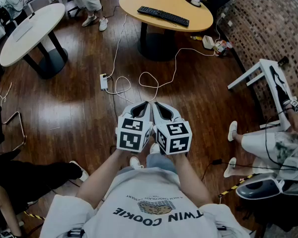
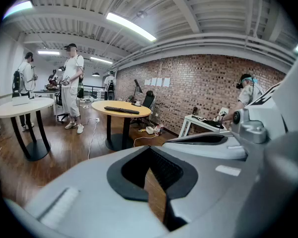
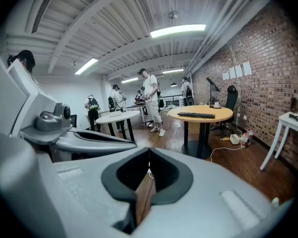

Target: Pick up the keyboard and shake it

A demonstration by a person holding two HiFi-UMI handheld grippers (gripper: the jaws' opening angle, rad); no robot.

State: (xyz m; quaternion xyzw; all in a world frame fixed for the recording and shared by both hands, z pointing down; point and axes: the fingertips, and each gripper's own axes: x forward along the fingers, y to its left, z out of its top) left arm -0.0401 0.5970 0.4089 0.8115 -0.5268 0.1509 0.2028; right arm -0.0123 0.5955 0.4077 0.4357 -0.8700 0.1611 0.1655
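Note:
The black keyboard [image 1: 163, 16] lies on a round wooden table [image 1: 198, 21] far across the room. It also shows in the left gripper view as the keyboard [image 2: 121, 110] and in the right gripper view as the keyboard [image 3: 195, 115]. My left gripper [image 1: 144, 106] and right gripper [image 1: 158, 106] are held side by side close to my body, over the wooden floor. Both are shut with nothing between the jaws. Their tips point toward the table, left gripper [image 2: 150, 150] and right gripper [image 3: 149, 153].
A white cable and power strip [image 1: 104, 81] trail over the floor between me and the round table. A white oval table [image 1: 30, 31] stands at the left, a small white table [image 1: 265, 76] at the right. A person stands by the tables [image 2: 72, 88]; another sits at my right [image 1: 268, 148].

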